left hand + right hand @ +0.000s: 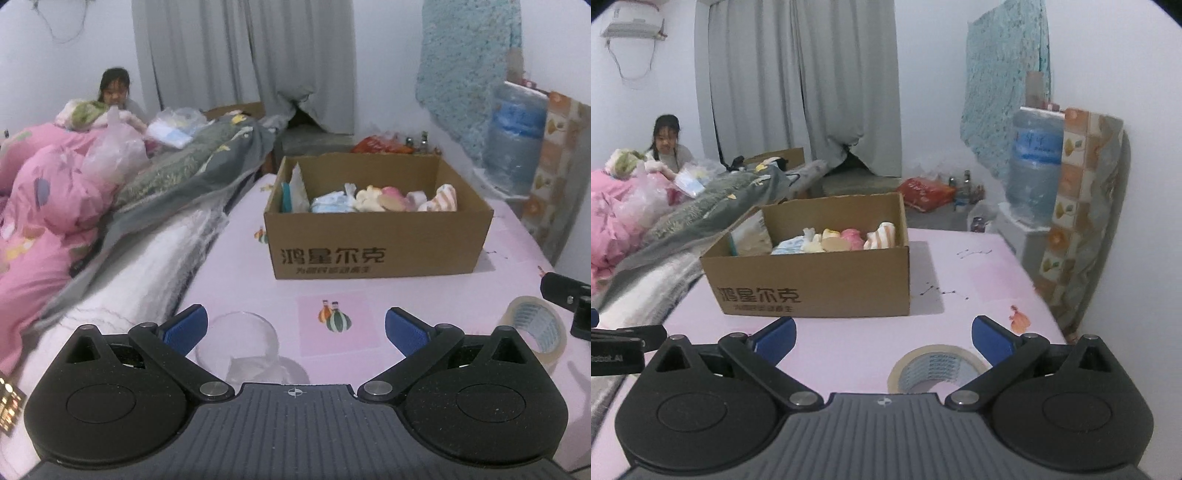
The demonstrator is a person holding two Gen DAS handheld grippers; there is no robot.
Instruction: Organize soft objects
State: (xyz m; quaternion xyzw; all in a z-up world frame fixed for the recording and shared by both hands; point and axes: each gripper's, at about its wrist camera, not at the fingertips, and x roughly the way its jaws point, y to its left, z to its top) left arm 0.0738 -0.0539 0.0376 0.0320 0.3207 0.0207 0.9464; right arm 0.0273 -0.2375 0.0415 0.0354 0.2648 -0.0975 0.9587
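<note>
A brown cardboard box (376, 240) (812, 280) stands on the pink bedsheet and holds several soft toys and cloths (384, 199) (838, 238). My left gripper (293, 328) hovers low over the sheet in front of the box, open, with nothing between its blue pads. A clear plastic cup (236, 345) with crumpled wrap inside sits just by its left finger. My right gripper (884, 330) is open too, empty, above a roll of clear tape (934, 369) (537, 332) lying flat near its right finger.
Pink and grey quilts (55, 206) with plastic bags are piled on the left. A person (114, 88) sits behind them. A water jug (1034, 170) and a folded patterned mat (1086, 221) stand at the right. Grey curtains hang behind.
</note>
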